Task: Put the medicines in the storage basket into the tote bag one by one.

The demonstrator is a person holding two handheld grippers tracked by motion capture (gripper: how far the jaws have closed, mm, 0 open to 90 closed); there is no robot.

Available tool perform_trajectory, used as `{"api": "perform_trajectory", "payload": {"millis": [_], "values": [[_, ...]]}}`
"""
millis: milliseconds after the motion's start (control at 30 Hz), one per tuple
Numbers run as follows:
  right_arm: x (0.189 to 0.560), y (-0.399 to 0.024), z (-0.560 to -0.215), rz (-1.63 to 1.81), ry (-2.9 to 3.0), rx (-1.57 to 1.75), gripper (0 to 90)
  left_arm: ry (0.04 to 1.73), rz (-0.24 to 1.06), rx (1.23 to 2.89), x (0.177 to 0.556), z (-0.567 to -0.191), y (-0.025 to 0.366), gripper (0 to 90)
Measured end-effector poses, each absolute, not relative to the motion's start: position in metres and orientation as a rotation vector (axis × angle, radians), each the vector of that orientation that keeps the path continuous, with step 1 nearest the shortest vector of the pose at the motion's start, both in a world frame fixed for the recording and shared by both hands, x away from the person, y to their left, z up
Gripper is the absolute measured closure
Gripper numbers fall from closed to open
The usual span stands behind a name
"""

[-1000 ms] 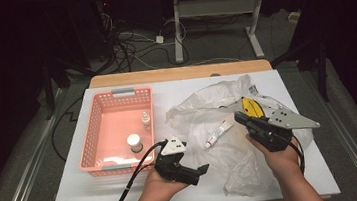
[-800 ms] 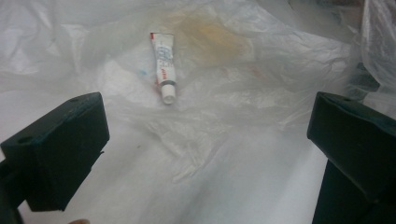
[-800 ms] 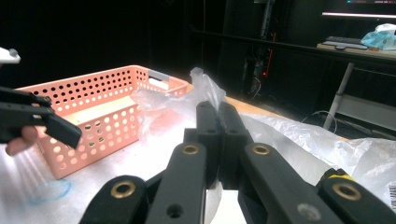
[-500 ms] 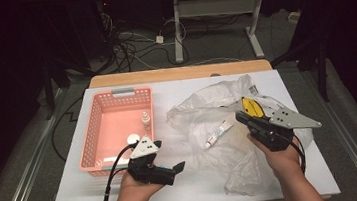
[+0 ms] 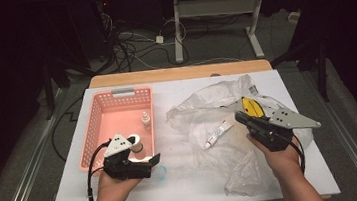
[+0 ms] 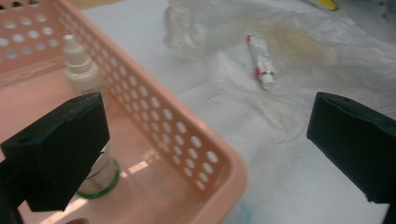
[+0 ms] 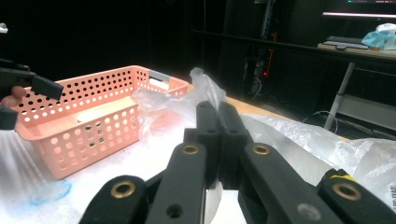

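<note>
My left gripper (image 5: 147,154) hovers at the near right corner of the pink basket (image 5: 99,120), open. In the left gripper view its jaws (image 6: 210,140) stand wide apart on either side of the basket's rim (image 6: 187,135), holding nothing. In the basket a white dropper bottle (image 6: 79,70) stands upright, and a small clear jar with a green rim (image 6: 100,175) is partly hidden by one jaw. My right gripper (image 5: 239,117) is shut above the crumpled clear plastic bag (image 5: 202,110); nothing shows between its jaws (image 7: 217,112). A small red-and-white tube (image 5: 218,133) lies on the bag.
A yellow item (image 5: 250,105) lies on the bag just beyond the right gripper. A pale blue smear (image 5: 159,173) marks the white table (image 5: 186,190) near the basket's corner. Cables and a desk frame stand on the floor behind the table.
My left gripper has moved left from the table's middle to the basket's near right corner. The right gripper has stayed in place, shut.
</note>
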State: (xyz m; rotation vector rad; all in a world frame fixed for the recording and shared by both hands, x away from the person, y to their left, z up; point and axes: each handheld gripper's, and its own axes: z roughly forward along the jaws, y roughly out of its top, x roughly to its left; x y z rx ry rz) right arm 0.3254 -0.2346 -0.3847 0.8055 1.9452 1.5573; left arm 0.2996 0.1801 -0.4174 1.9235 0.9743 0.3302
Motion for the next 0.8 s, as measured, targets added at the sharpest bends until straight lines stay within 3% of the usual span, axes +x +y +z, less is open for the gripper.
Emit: {"api": "perform_trajectory", "payload": {"millis": [800], "values": [[0.325, -0.238, -0.384, 1.560, 1.937, 0.812, 90.0, 1.172, 0.377, 1.840, 0.312, -0.425, 0.240, 0.0]]}}
